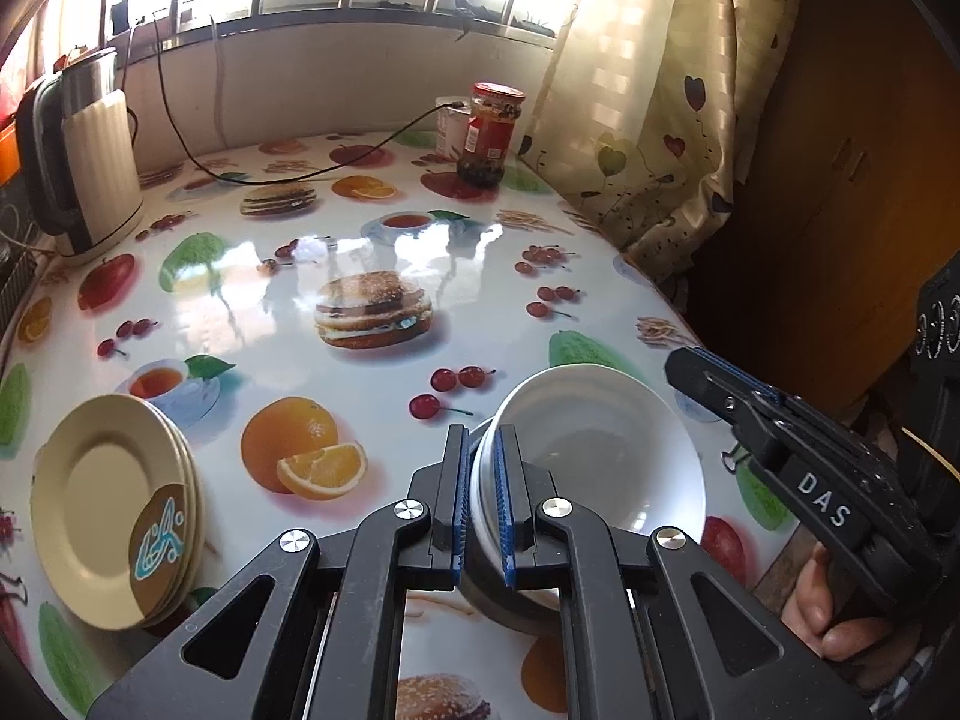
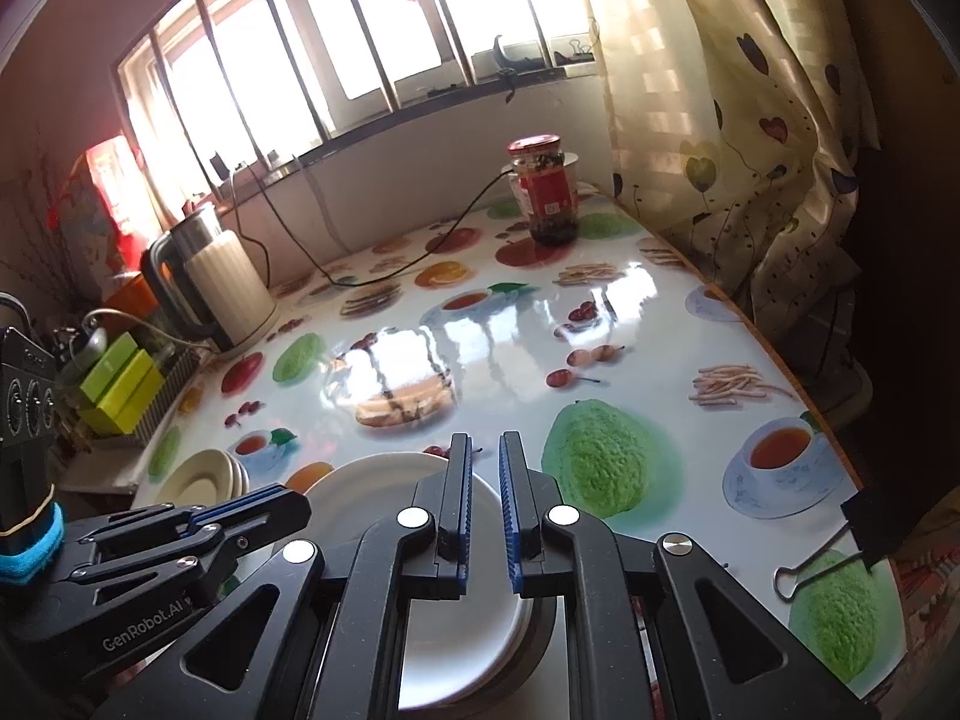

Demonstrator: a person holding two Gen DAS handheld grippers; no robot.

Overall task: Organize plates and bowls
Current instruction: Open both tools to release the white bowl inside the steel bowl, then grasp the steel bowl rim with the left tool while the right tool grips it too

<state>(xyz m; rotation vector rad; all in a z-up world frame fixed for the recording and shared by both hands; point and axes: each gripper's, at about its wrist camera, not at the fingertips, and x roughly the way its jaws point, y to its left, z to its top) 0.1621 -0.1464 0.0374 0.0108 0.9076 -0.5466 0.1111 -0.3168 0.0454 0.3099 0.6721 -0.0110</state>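
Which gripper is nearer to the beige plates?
Left. The left gripper, on the white bowls, is beside the beige plates; the right gripper is beyond the bowls.

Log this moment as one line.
left gripper: shut at white bowls rim, grip unclear | right gripper: shut near bowls | beige plates: stacked
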